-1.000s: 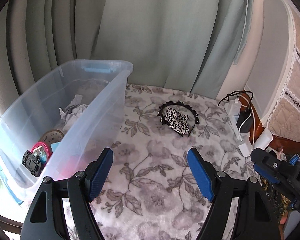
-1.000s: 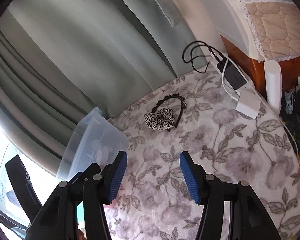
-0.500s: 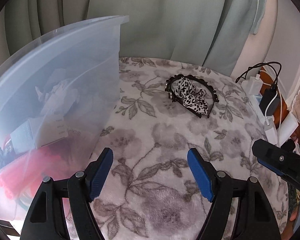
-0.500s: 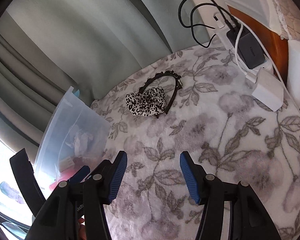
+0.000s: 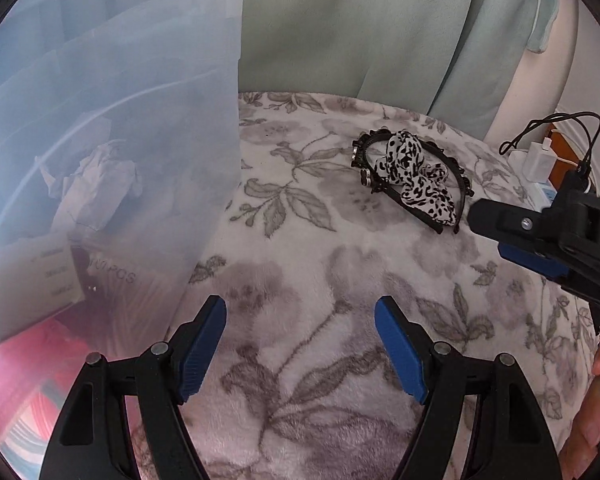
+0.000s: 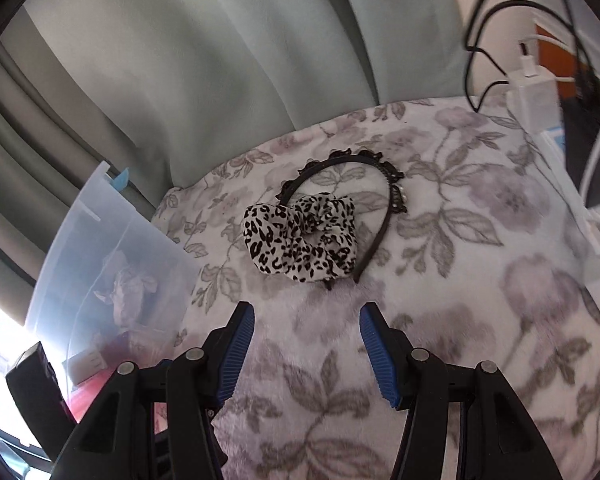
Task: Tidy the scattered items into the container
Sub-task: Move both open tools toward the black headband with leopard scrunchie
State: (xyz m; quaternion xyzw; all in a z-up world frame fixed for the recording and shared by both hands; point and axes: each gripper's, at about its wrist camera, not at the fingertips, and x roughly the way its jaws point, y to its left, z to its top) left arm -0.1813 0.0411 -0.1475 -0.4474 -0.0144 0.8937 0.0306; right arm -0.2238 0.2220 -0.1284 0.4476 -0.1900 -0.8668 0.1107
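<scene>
Right gripper (image 6: 306, 338), jaws spread and empty, poised just short of the leopard-print scrunchie (image 6: 300, 240), which lies on the floral blanket (image 6: 460, 320) inside the arc of a black headband (image 6: 384, 208); the two appear to touch or overlap. Left gripper (image 5: 300, 344), likewise spread and holding nothing, hangs low over the blanket beside the clear plastic container (image 5: 140, 140), whose wall fills the left of its view (crumpled paper and other items already lie inside).

Probable hazards. A closure aimed at the scrunchie may snag the headband as well, and the thin band could spring loose or slip from the pads on the way to the container. The plush pile of the blanket may be pinched along with the soft fabric if the jaws descend too far. Chargers and cables (image 6: 532, 80) sit near the right edge, within reach of a wide swing. The container wall stands tall; a low carry risks striking its rim.
</scene>
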